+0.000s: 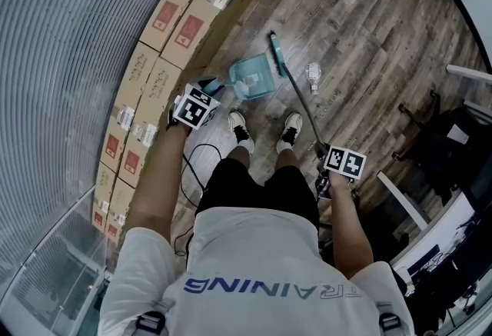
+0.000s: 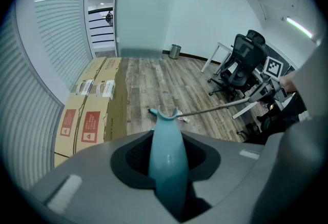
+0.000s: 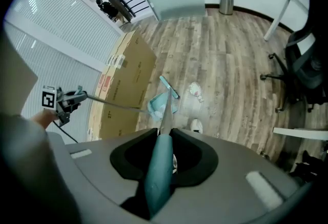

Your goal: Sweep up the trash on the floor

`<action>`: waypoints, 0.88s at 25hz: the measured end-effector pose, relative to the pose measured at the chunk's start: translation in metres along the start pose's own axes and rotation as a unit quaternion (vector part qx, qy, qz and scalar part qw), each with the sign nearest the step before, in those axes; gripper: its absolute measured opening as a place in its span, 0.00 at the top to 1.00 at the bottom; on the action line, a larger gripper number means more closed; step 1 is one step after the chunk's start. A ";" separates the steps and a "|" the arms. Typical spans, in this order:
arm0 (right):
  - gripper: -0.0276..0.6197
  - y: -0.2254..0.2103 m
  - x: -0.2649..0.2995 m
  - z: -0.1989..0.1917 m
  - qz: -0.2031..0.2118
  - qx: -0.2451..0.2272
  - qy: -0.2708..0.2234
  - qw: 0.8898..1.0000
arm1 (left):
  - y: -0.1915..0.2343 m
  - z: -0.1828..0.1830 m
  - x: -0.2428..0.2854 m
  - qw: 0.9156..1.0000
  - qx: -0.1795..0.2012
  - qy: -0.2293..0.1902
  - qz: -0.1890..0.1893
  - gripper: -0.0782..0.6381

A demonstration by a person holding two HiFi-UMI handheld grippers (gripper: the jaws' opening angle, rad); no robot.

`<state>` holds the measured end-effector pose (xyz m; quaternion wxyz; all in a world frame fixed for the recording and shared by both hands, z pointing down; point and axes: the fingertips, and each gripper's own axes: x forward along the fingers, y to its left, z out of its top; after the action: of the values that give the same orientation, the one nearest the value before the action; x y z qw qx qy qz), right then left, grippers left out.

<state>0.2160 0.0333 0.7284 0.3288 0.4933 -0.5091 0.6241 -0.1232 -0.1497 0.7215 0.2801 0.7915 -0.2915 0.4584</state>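
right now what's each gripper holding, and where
The dustpan is in the left gripper, the broom in the right gripper, each held by its teal handle grip.

This is an office, seemingly a spare corner of one: black swivel chairs [image 2: 245, 61] on castors stand pushed up to white desks [image 2: 214, 58] along one side of a wood-look plank floor [image 1: 361, 27], and a small metal waste bin [image 2: 175, 52] sits against the skirting at the far wall. The room is closed off by a tall frosted glass partition [image 2: 141, 13] and a curved wall of slatted blinds [image 1: 61, 58], typical of commercial fit-outs. A row of sealed cardboard boxes [image 1: 192, 15] with shipping labels is stacked along the blinds.
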 end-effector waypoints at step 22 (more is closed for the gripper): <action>0.79 -0.084 0.011 -0.014 -0.130 0.092 -0.004 0.987 | -0.001 0.000 0.002 1.000 0.000 0.000 0.001 0.74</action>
<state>0.2852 0.0676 0.7647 0.3581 0.5856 -0.3828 0.6183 -0.1215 -0.1490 0.7226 0.2794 0.7916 -0.2919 0.4585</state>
